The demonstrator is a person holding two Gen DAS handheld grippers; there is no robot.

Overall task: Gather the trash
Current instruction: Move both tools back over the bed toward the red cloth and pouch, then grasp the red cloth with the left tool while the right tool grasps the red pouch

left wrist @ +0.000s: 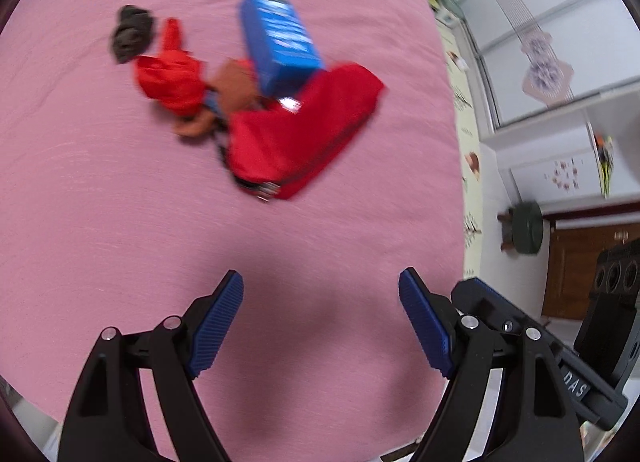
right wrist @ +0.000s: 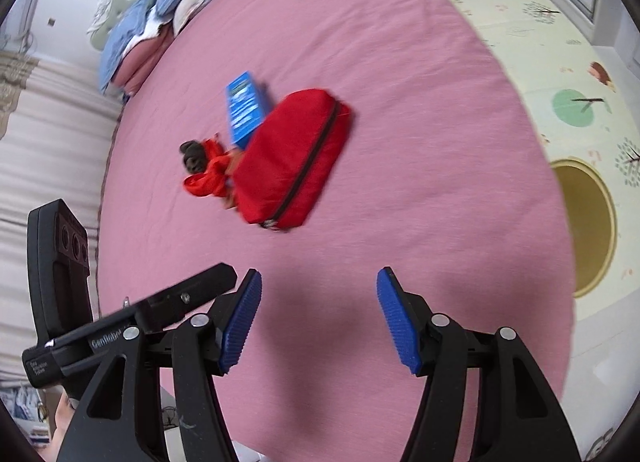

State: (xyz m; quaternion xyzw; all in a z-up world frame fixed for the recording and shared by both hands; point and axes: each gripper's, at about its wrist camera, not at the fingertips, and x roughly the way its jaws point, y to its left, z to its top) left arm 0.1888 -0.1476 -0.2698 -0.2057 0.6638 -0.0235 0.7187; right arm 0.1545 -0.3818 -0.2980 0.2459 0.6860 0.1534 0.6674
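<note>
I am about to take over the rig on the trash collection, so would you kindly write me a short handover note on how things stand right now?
Left hand-held gripper: open, empty, above the pink bedsheet.
Right hand-held gripper: open, empty, beside the left one.
Items are clustered mid-bed: red zippered pouch, blue box leaning on it, crumpled red wrapper, dark crumpled scrap, and something brown, blurred.
Done: nothing picked up that I can see.
Left: collect the clustered trash; no bin is in view.

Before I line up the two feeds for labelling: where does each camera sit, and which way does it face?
Left wrist: above the left tool, open, facing the red pouch on the pink bed; the other tool shows at right.
Right wrist: above the right tool, open, facing the same pouch.
Shared: pouch, blue box, bed.
</note>
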